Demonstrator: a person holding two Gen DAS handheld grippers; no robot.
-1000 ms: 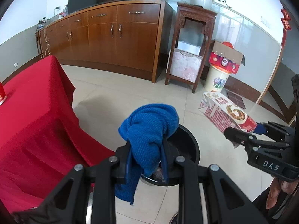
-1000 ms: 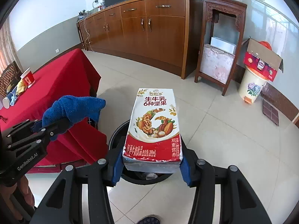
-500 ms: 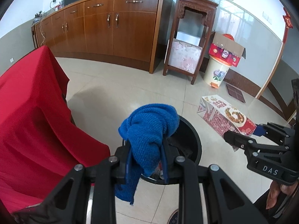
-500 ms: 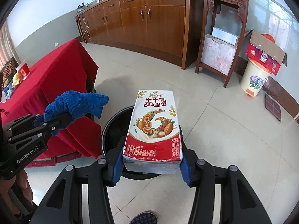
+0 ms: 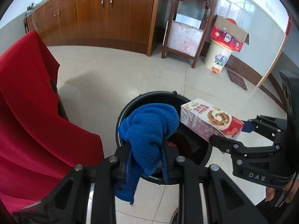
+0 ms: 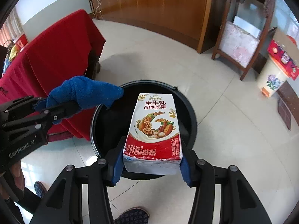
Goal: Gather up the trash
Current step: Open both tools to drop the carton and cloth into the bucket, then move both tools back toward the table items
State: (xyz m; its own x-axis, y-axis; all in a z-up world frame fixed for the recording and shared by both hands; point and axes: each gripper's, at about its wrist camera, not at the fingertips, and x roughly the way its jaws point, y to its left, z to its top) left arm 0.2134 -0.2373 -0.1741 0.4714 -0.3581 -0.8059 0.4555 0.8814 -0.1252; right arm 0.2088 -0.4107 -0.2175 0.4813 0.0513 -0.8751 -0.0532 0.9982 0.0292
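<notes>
Both grippers now over bin [image 6: 188,112] | carton [image 6: 155,127] clamped | cloth [image 5: 149,128] pinched | tablecloth [image 5: 28,112] beside

Below you, a pale tiled floor [image 6: 224,130] carries a black trash bin [image 6: 190,119], a red-draped table [image 6: 61,56], a wooden sideboard [image 5: 115,15] and a carved stand [image 5: 186,24]

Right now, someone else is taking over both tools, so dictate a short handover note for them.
Left tool: shut on the blue cloth, held at the black bin's near rim.
Right tool: shut on the milk carton, poised over the bin opening.
Done: both items carried to the bin, which already holds some trash.
Left: the carton is not yet dropped; release it into the bin. Whether the cloth goes in too is unclear.
</notes>
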